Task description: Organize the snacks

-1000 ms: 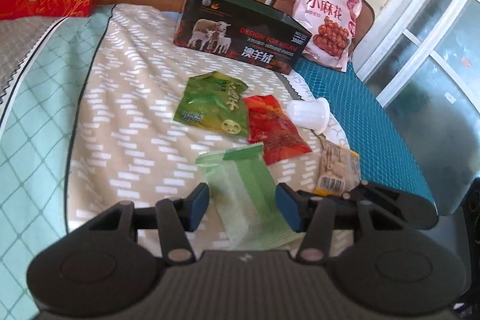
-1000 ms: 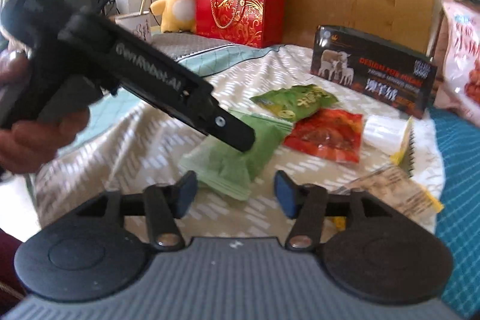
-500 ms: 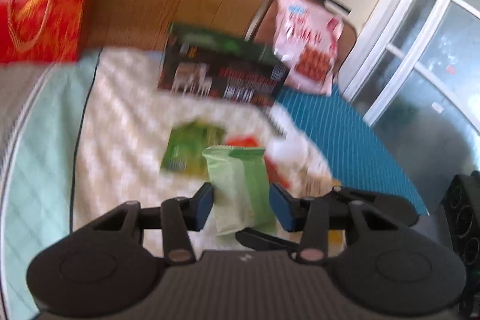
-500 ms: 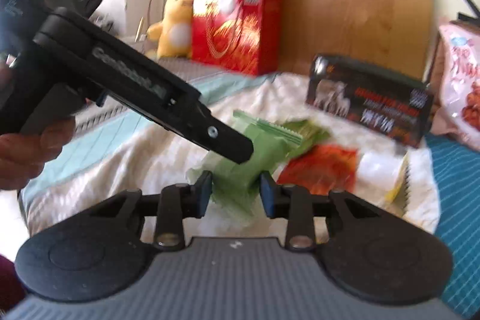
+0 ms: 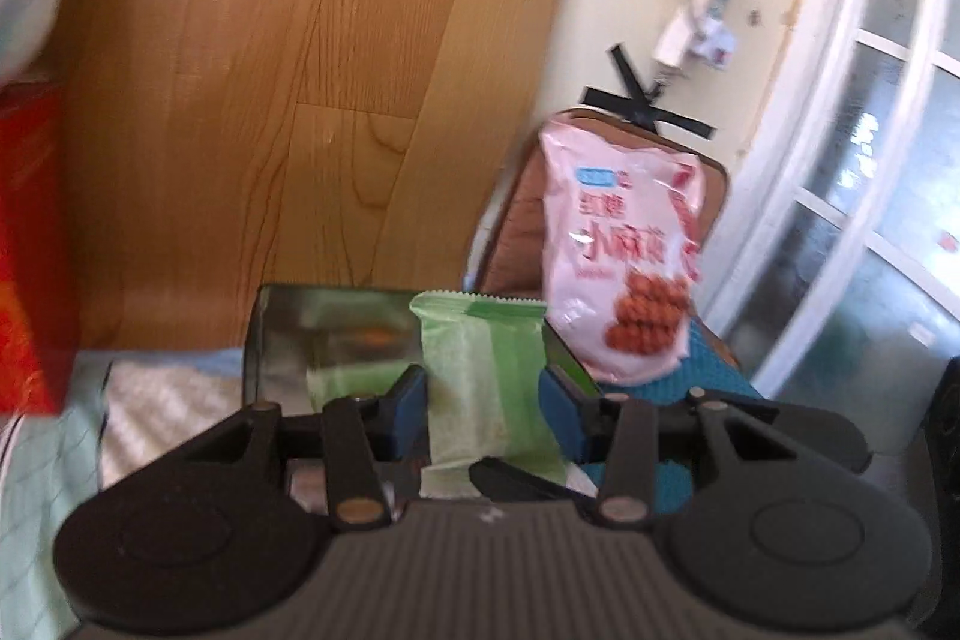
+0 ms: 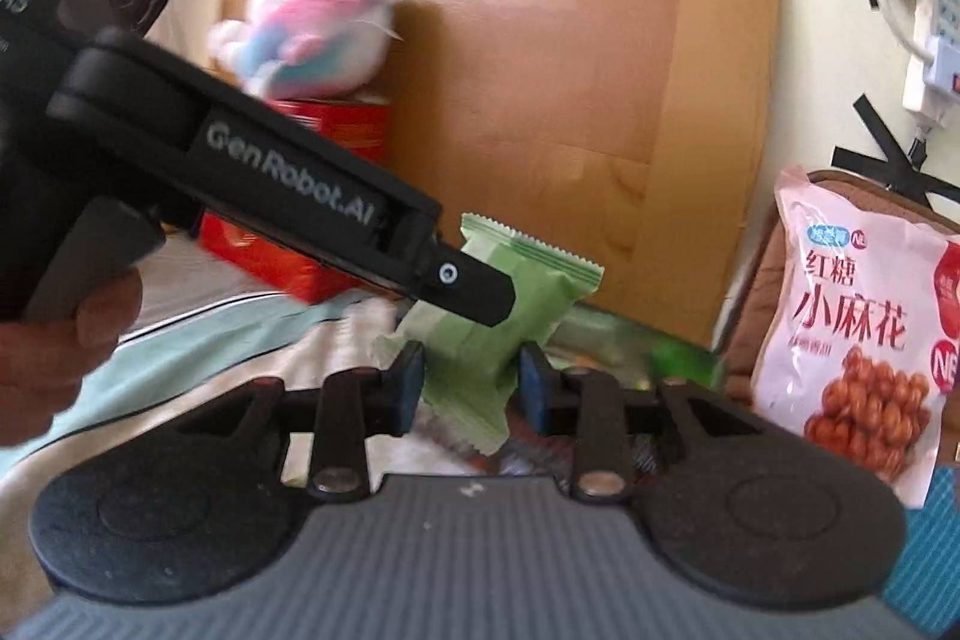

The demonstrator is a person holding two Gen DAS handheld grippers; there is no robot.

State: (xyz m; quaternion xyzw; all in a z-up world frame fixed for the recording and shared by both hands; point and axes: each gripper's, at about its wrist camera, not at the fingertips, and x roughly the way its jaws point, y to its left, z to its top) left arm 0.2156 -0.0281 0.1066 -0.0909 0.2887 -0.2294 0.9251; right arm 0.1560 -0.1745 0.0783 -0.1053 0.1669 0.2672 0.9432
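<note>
A pale green snack packet [image 5: 480, 382] is held up in the air between both grippers. My left gripper [image 5: 485, 415] is shut on its sides. My right gripper [image 6: 471, 391] is shut on the same packet [image 6: 480, 340] from another side, and the left gripper's black body [image 6: 240, 196] crosses the right wrist view above it. A dark tin box [image 5: 324, 334] lies on the bed behind the packet. A big pink snack bag [image 5: 630, 250] leans at the back right, also in the right wrist view [image 6: 864, 328].
A wooden headboard [image 5: 270, 100] rises behind the bed. A red gift bag [image 6: 300, 196] with a plush toy [image 6: 312, 34] on it stands at the back left. A patterned bed cover [image 5: 156, 400] lies below. A window frame [image 5: 840, 160] is on the right.
Both grippers have closed on the green packet and lifted it off the bed. The views have tilted up, so the other snacks on the bed have dropped out of sight.
</note>
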